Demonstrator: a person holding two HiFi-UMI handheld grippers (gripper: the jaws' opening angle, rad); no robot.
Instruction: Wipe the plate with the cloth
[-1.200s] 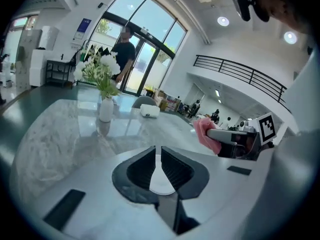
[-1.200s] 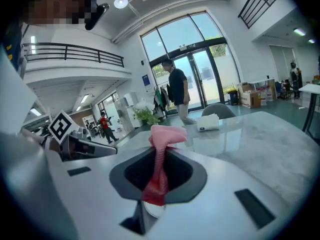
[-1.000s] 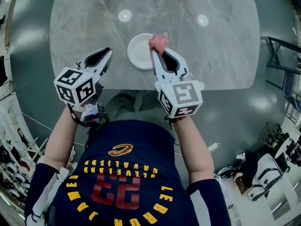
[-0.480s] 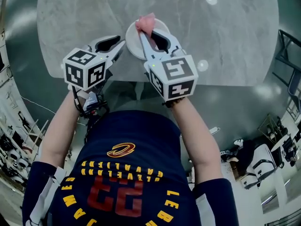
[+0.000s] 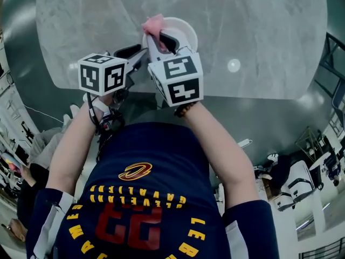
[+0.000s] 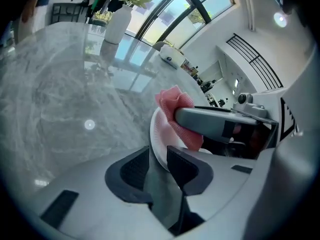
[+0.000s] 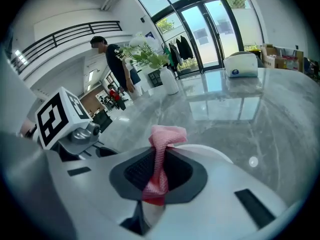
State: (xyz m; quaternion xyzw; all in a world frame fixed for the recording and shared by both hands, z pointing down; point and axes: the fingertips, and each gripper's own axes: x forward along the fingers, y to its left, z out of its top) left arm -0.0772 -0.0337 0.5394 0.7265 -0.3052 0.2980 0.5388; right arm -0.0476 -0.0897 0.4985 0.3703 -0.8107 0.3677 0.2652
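Plate [image 5: 186, 28] is at the near edge of the surface [image 5: 259, 31], its rim pinched in your left claw [image 5: 140, 54]. Your right claw [image 5: 157, 39] clamps the pink cloth [image 5: 152, 24] against the plate's left side. The wiping looks barely begun.

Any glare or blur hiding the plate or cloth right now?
Head view: sharp, only small lamp reflections on the table, clear of the plate. Left gripper view: fisheye-bent, plate rim crisp. Right gripper view: window glare on the table beyond the cloth, cloth crisp.
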